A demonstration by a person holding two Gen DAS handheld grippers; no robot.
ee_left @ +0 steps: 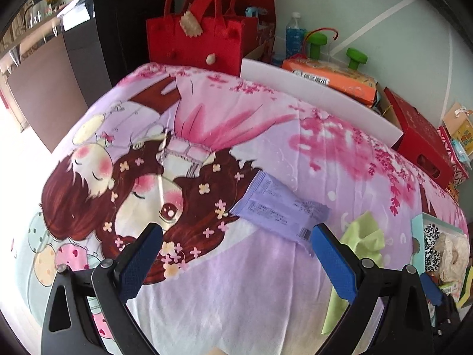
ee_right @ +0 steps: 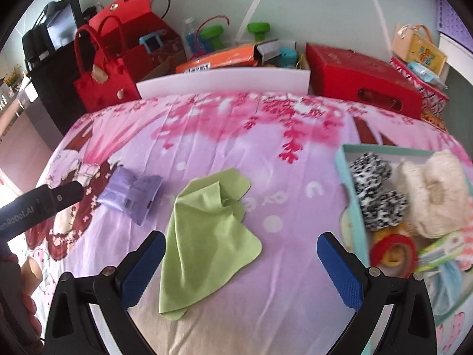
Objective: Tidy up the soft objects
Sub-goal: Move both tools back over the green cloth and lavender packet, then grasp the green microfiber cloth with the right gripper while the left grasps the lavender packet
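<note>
Between the spread blue-padded fingers of the right gripper (ee_right: pixel 241 247), a crumpled lime-green microfibre cloth (ee_right: pixel 207 230) is seen lying on the pink and lilac cartoon-printed bedsheet (ee_right: pixel 295 177); its lower part lies just beside the left finger, and nothing is held, the jaws standing wide apart. The cloth is folded over itself near its upper end, with rounded corners and a narrow tail reaching toward the camera. Further left on the sheet a flat lilac plastic packet printed with small text and a barcode (ee_right: pixel 130 195) is found, creased across its middle. Beside it the dark tip of the left gripper is visible from the right wrist view, close to the packet's left end; whether they touch cannot be told. From the left wrist view the left gripper (ee_left: pixel 236 233) is shown with its jaws likewise wide open and empty, the lilac packet (ee_left: pixel 280 210) lying ahead of them, its barcode end just beside the right finger. At the sheet's right side a pale teal cardboard box (ee_right: pixel 344 174) is placed, and within it a black-and-white leopard-patterned fluffy scrunchie pair (ee_right: pixel 375 189), a cream knitted woolly item (ee_right: pixel 431 189) and a red and yellow ring-shaped soft piece (ee_right: pixel 393 251) are gathered closely together.
</note>
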